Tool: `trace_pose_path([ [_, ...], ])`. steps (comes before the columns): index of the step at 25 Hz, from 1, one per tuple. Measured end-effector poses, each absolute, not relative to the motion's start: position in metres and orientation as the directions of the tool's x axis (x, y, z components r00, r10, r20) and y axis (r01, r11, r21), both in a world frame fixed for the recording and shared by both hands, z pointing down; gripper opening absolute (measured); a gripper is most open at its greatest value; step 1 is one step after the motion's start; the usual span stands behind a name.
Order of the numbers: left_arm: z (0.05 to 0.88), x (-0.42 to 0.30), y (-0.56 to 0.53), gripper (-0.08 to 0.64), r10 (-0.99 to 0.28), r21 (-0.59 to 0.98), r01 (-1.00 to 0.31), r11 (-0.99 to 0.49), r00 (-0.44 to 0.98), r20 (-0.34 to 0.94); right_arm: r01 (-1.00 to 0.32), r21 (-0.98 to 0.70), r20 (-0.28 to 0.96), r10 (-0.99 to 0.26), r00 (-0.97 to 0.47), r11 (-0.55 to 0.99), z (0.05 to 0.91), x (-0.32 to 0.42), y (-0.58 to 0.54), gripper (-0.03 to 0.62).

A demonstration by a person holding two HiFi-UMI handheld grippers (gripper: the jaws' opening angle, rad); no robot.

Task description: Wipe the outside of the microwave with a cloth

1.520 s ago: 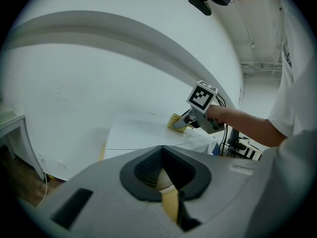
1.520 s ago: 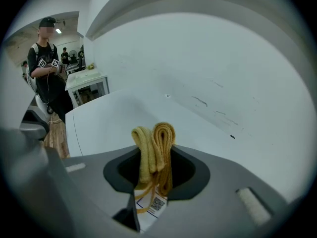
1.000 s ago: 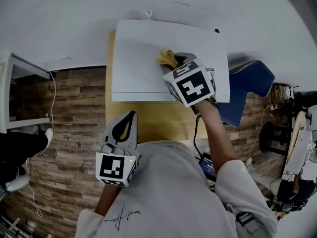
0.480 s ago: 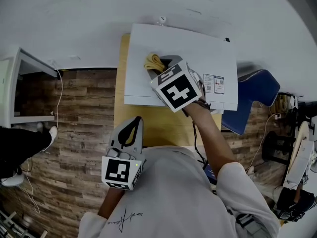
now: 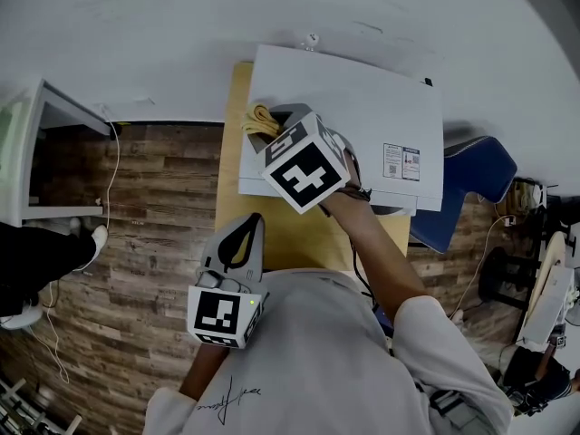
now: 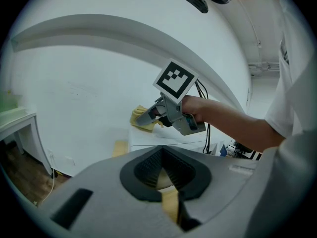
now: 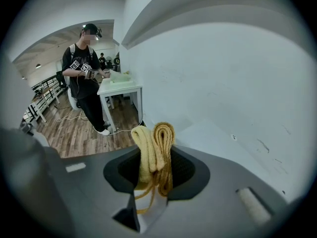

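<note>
The white microwave (image 5: 362, 98) stands on a small wooden table (image 5: 281, 229) against the wall. My right gripper (image 5: 275, 123) is shut on a folded yellow cloth (image 5: 259, 119) and presses it on the microwave's top near its left edge. In the right gripper view the cloth (image 7: 157, 150) sticks up between the jaws, with the white microwave top (image 7: 218, 138) beyond. In the left gripper view I see the cloth (image 6: 140, 119) under the right gripper (image 6: 148, 117). My left gripper (image 5: 243, 227) hangs shut and empty over the table's front left.
A white side table (image 5: 36, 134) stands at the left with a cable (image 5: 113, 179) hanging near it. A blue chair (image 5: 467, 184) sits right of the microwave. Another person (image 7: 86, 68) stands by a white table (image 7: 119, 89) farther off.
My right gripper has slid the cloth leftward across the microwave top, from about its middle to its left edge. The left gripper has stayed put.
</note>
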State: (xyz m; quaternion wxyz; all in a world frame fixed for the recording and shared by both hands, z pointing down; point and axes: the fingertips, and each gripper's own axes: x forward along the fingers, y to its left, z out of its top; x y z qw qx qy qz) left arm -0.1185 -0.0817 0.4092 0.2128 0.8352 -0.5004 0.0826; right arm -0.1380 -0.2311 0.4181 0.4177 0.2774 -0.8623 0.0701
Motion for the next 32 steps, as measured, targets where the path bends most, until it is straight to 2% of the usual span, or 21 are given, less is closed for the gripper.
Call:
trace_pose_path([
  [8,0.407,-0.126,-0.083,-0.006,-0.805,0.266,-0.876,-0.402,0.476,0.353,-0.462,-0.059,0.713,-0.286,-0.64,0.885,0.406,-0.166,-0.209,0.124],
  [14,0.406,-0.123,-0.08,-0.006,-0.802,0.259,-0.871,-0.417,0.487,0.347,-0.487,-0.074,0.667,-0.32,-0.673,0.87,0.382,-0.148,-0.205,0.124],
  [19,0.404,-0.115,-0.072,-0.006,-0.794,0.254,-0.86,-0.442,0.507,0.336,-0.581,-0.035,0.663,-0.416,-0.622,0.813,0.369,-0.09,-0.21,0.124],
  [25,0.4,-0.1,-0.069,-0.006,-0.785,0.247,-0.852,-0.463,0.523,0.333,-0.713,-0.014,0.678,-0.518,-0.521,0.701,0.362,0.013,-0.22,0.124],
  [32,0.397,-0.088,-0.059,-0.006,-0.771,0.232,-0.845,-0.482,0.535,0.344,-0.839,0.067,0.725,-0.604,-0.331,0.541,0.361,0.141,-0.218,0.124],
])
